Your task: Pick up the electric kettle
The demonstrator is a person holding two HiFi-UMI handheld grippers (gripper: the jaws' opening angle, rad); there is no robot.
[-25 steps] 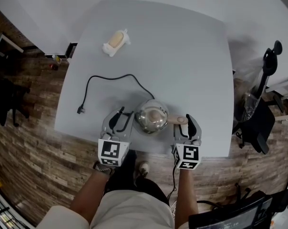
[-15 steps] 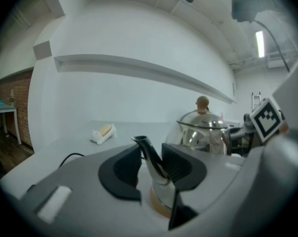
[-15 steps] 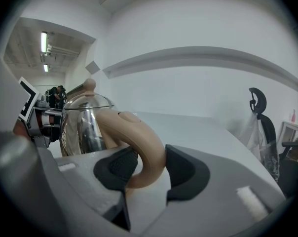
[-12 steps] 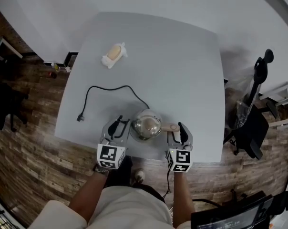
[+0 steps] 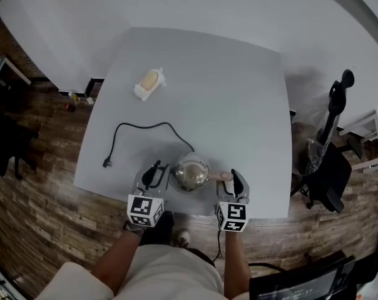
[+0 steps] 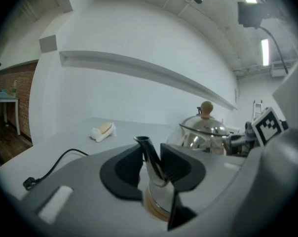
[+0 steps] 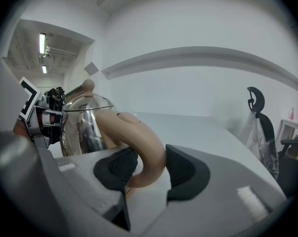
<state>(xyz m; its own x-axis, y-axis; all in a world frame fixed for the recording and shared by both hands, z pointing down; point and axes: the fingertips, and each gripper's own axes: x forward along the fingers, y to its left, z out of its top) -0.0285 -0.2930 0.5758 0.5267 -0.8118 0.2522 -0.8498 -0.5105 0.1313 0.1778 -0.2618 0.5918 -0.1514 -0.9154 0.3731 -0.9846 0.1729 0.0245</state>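
The steel electric kettle stands near the front edge of the grey table. Its round body has a knob on the lid. My left gripper is at its left, and the thin spout lies between the jaws, which are closing. The pads stand close on either side of the spout. My right gripper is at the kettle's right. Its pads are shut on the beige handle, which fills the gap between them.
A black cord runs from the kettle to a plug at the table's left edge. A small white and beige object lies at the back left. A black office chair stands to the right of the table on the wood floor.
The head camera has shifted, so everything sits a little lower in the picture. Both grippers stay beside the kettle, which keeps its spot on the table.
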